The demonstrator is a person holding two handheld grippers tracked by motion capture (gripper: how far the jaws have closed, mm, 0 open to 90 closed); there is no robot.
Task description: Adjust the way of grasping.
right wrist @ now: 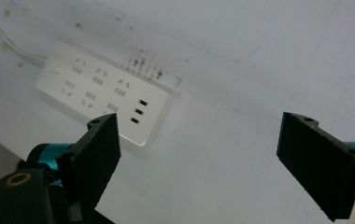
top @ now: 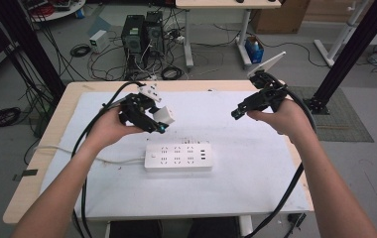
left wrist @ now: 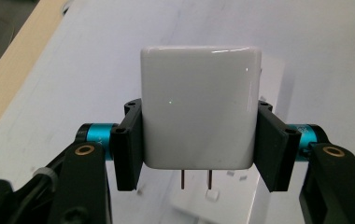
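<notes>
Item 1, white plug adapter point(left wrist: 200, 107): clamped flat-sided between the pads of the left gripper point(top: 157, 122), 2 prongs clear below the grip, presumably so they can be lined up with a socket; carried above the table point(top: 256, 193), up and left of the strip

Item 2, white power strip point(top: 178, 157): laid flat at mid-table, sockets upward, cord led off to the left, no plug seated

Item 3, right gripper point(right wrist: 199, 154): jaws spread wide, nothing held, kept aloft right of the strip, judged ready to steady it
</notes>
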